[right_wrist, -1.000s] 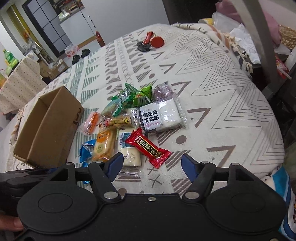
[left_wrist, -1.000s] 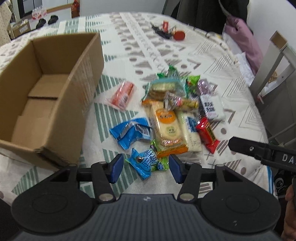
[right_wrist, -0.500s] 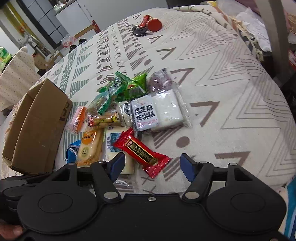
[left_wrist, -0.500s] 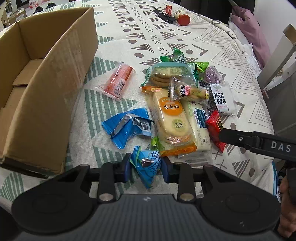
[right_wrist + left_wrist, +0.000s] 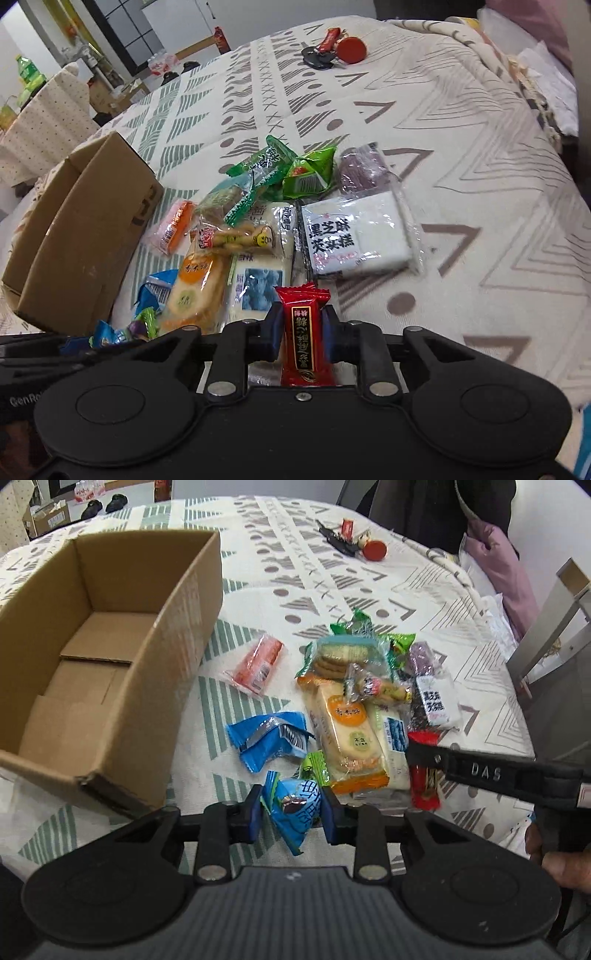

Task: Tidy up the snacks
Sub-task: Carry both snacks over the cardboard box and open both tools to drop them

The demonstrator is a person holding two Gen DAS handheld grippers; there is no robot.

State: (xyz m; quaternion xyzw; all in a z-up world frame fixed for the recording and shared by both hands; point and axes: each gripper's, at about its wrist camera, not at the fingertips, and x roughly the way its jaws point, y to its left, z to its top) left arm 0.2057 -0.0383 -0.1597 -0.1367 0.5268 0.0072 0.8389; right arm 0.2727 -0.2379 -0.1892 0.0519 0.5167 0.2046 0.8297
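Observation:
My left gripper (image 5: 291, 810) is shut on a small blue snack packet (image 5: 295, 808), held just above the tablecloth beside the open cardboard box (image 5: 92, 657). My right gripper (image 5: 301, 328) is shut on a red snack bar (image 5: 303, 332), upright between the blue pads. The snack pile lies ahead of both: an orange-label cracker pack (image 5: 345, 734), a larger blue packet (image 5: 269, 738), an orange-pink sausage pack (image 5: 256, 661), a white cake pack with black lettering (image 5: 354, 236), green packets (image 5: 291, 170). The right gripper's finger (image 5: 480, 771) crosses the left wrist view.
Keys with a red tag (image 5: 332, 48) lie at the far side of the patterned tablecloth (image 5: 461, 147). A chair frame (image 5: 546, 627) and pink cloth (image 5: 498, 554) stand at the right. The box (image 5: 81, 236) stands empty on the left of the pile.
Both grippers have closed: the left on the small blue packet and lifted it slightly, the right on the red snack bar, which now stands between its pads.

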